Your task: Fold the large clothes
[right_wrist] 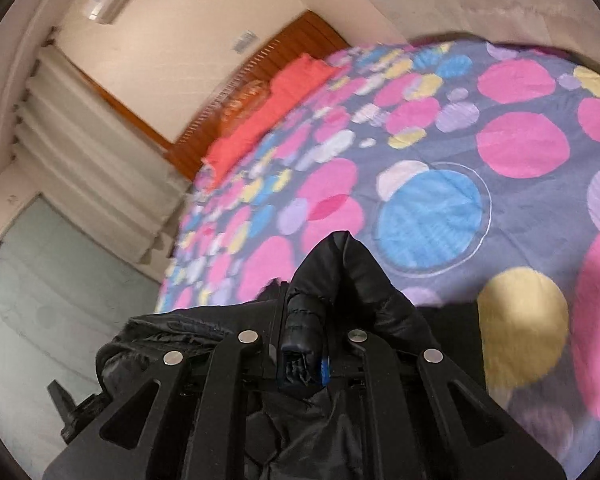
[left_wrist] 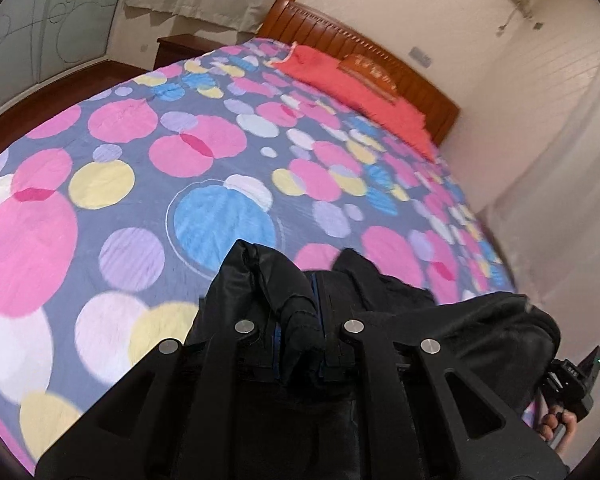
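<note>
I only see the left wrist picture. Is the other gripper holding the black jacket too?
Observer: Yes. The right gripper is shut on a bunched fold of the black jacket, with quilted stitching showing there.
Operator: What's on that side of the bed?
Observer: A frosted glass panel stands beside the bedspread.
Operator: Is my gripper in your picture?
Observer: Only a black part of the left gripper shows at the lower left, so its fingers are not visible there.
</note>
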